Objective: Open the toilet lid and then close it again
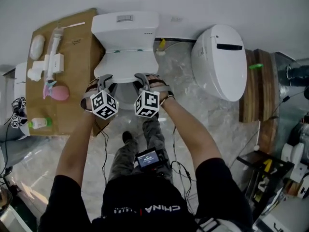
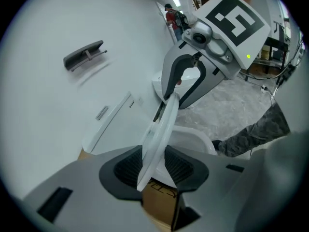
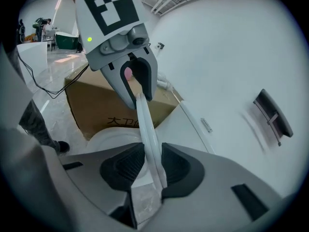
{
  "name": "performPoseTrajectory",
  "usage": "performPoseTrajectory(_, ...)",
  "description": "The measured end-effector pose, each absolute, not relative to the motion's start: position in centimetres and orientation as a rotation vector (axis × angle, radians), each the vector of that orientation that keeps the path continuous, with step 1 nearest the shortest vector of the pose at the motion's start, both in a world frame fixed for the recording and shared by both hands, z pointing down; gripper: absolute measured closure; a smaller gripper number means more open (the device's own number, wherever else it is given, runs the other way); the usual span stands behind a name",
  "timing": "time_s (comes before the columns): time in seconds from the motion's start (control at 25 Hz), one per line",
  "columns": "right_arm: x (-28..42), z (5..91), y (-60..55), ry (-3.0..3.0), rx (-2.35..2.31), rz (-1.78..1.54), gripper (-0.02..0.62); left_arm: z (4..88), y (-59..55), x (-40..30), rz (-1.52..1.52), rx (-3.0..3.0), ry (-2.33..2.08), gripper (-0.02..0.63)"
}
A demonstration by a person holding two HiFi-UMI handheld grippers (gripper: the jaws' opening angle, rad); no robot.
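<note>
the white plastic toilet lid (image 1: 126, 65) is tilted part way up, off the white toilet bowl (image 3: 104, 140). the left hand-held gripper (image 2: 154, 166) pinches the lid's front edge between its dark pads. the right hand-held gripper (image 3: 145, 164) pinches the same edge just beside it. a brown cardboard box (image 1: 72, 76) stands close by the toilet on the shiny stone floor (image 1: 193, 115).

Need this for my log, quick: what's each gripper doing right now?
Left gripper: closed on the toilet lid edge.
Right gripper: closed on the same lid's edge.
</note>
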State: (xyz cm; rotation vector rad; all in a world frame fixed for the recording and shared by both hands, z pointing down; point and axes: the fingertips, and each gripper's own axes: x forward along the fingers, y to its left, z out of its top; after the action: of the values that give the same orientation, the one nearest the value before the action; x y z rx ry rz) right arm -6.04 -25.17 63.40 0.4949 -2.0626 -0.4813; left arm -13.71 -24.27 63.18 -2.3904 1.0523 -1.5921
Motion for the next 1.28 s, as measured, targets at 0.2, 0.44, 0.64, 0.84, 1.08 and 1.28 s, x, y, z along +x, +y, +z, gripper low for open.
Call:
performPoseTrajectory(0.2,-6.2,65.6,-22.7,-2.010,0.561,-0.537,0.483,65.3,-21.7,-13.8,-1.559,-2.292,1.089,0.466)
performPoseTrajectory(0.44,-5.0,68.2,-19.1,-1.985,0.609,-0.542,0.479,68.0,-18.1,-12.8,-1.572,-2.220,1.144,0.465)
performPoseTrajectory(0.64,-4.5,71.3,-16.8,-1.989,0.612,-0.591,0.474,71.3,-15.9,-12.2,-1.594,-2.134,1.192,0.462)
performPoseTrajectory(0.84,-4.0,74.4,-14.2,-2.004,0.628,-0.692,0.472,74.7,-13.4,-11.7,-1.615,-2.015,1.248,0.462)
performPoseTrajectory(1.08,-3.7,79.3,-11.3,-2.011,0.597,-0.744,0.465,79.6,-10.4,-11.4,-1.602,-1.962,1.291,0.460)
performPoseTrajectory(1.28,-3.8,83.2,-9.8,-2.008,0.570,-0.780,0.456,83.5,-9.0,-11.5,-1.593,-1.944,1.280,0.449)
